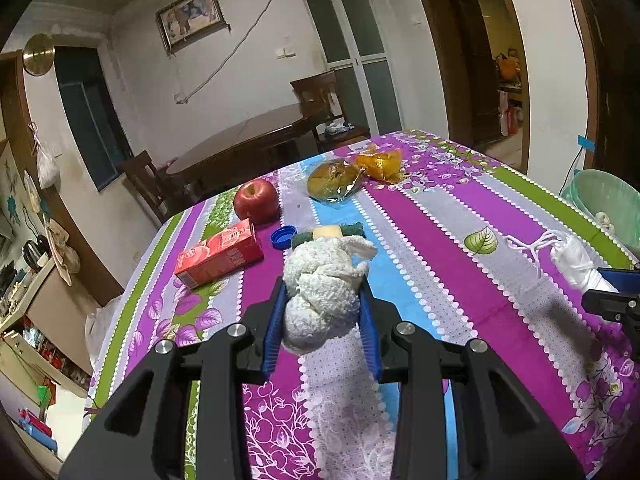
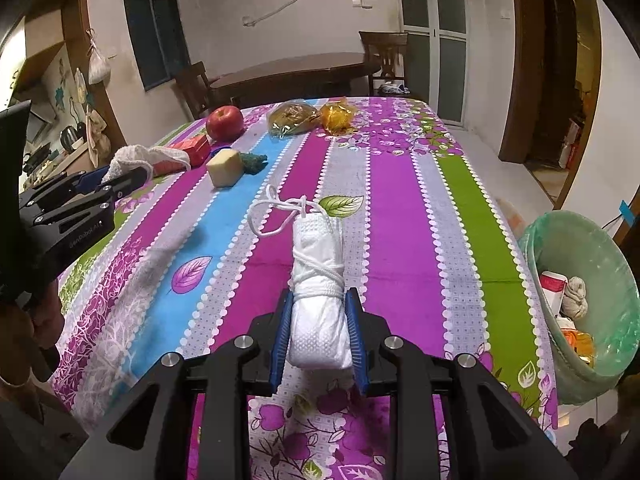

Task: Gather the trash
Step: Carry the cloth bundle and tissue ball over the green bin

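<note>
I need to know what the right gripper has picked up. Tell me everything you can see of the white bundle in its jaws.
The white bundle is a rolled, embossed plastic-looking bag, wound around its middle with white cord whose loose loops trail off its far end. It lies lengthwise along the right gripper, clamped between the blue pads, its far end pointing over the striped tablecloth. Whether it touches the cloth is unclear.

The right gripper clamps its blue pads on a white rolled bundle bound with white cord, held above a striped floral tablecloth. At far left the left gripper grips a white knitted cloth. Farther back lie a yellow sponge, a red carton, an apple and two wrapped items (contents unclear). Beside the table's right edge, a green-lined bin holds discarded scraps.
</note>
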Action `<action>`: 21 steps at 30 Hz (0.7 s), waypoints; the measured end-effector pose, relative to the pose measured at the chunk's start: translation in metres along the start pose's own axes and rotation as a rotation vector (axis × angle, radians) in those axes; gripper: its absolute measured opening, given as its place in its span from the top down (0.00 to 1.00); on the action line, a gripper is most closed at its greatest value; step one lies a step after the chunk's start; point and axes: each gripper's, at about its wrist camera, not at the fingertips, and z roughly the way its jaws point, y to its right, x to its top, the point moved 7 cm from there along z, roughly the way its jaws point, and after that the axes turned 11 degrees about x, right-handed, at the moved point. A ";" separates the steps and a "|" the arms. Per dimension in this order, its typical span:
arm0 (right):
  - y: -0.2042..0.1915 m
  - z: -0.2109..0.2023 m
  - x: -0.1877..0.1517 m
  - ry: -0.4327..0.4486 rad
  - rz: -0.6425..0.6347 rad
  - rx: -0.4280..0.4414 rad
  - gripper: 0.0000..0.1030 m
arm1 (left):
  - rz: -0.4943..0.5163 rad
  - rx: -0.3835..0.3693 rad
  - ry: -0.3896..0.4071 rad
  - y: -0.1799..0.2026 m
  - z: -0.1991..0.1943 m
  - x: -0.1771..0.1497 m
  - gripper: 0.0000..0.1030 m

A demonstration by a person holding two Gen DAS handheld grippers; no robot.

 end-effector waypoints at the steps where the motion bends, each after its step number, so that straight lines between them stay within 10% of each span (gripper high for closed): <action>1: 0.000 0.000 0.000 0.001 -0.001 -0.002 0.73 | 0.000 -0.001 0.001 0.001 -0.001 0.000 0.69; 13: 0.032 -0.036 0.019 0.059 0.020 -0.017 0.78 | 0.035 -0.067 0.036 0.038 -0.004 0.034 0.69; 15: 0.028 -0.031 0.012 0.023 -0.007 0.016 0.44 | 0.036 -0.079 0.039 0.045 -0.005 0.039 0.69; 17: 0.019 -0.021 0.001 -0.002 -0.032 0.044 0.32 | 0.038 -0.086 0.039 0.049 -0.004 0.040 0.69; 19: 0.009 0.002 -0.014 -0.072 -0.078 0.040 0.38 | 0.040 -0.093 0.029 0.054 -0.003 0.040 0.69; 21: 0.010 0.021 -0.023 -0.126 -0.061 0.050 0.74 | 0.047 -0.098 0.023 0.058 -0.002 0.040 0.69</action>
